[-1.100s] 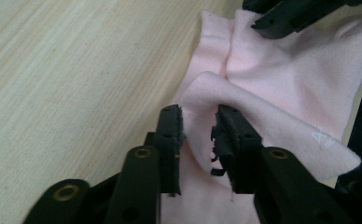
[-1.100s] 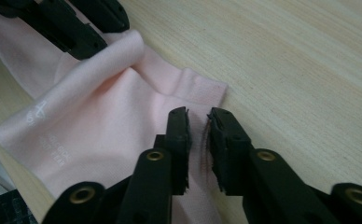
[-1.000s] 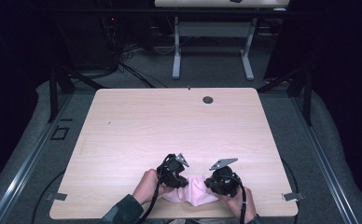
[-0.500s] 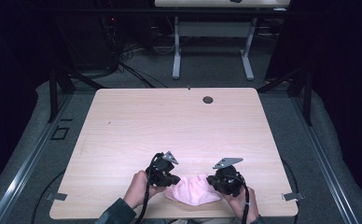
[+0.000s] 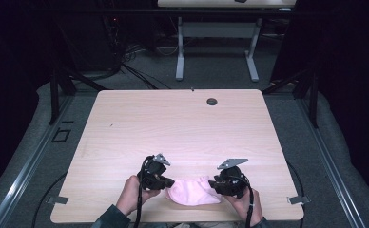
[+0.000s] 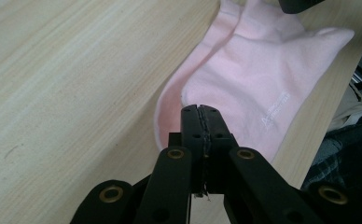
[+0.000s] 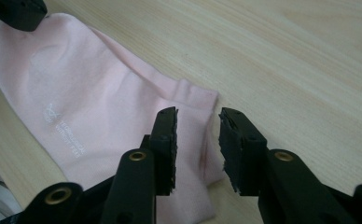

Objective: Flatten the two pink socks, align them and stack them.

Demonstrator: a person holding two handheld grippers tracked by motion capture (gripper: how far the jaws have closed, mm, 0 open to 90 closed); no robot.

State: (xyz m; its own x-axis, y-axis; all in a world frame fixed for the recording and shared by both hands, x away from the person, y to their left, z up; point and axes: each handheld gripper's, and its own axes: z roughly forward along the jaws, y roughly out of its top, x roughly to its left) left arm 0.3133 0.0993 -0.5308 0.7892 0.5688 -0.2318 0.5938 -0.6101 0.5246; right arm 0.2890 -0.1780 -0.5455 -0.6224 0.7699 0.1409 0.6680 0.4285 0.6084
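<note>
A pink sock [image 5: 192,191] lies flat near the table's front edge, between my two grippers. In the left gripper view the sock [image 6: 254,79] has small white lettering, and my left gripper [image 6: 201,109] is shut with its tips pinching the sock's near edge. My right gripper [image 7: 198,121] stands open just over the sock's ribbed end [image 7: 193,100], one jaw on each side of it. From above, the left gripper [image 5: 166,182] sits at the sock's left end and the right gripper [image 5: 216,184] at its right end.
The light wooden table [image 5: 173,128] has a dark round grommet [image 5: 212,101] near its far edge. A second table's white legs [image 5: 179,52] stand on the grey floor beyond, with cables [image 5: 130,66] beside them. A person's hands hold both grippers at the front edge.
The grippers have moved apart, the left one going left, and the sock between them has gone from bunched to spread out flat.
</note>
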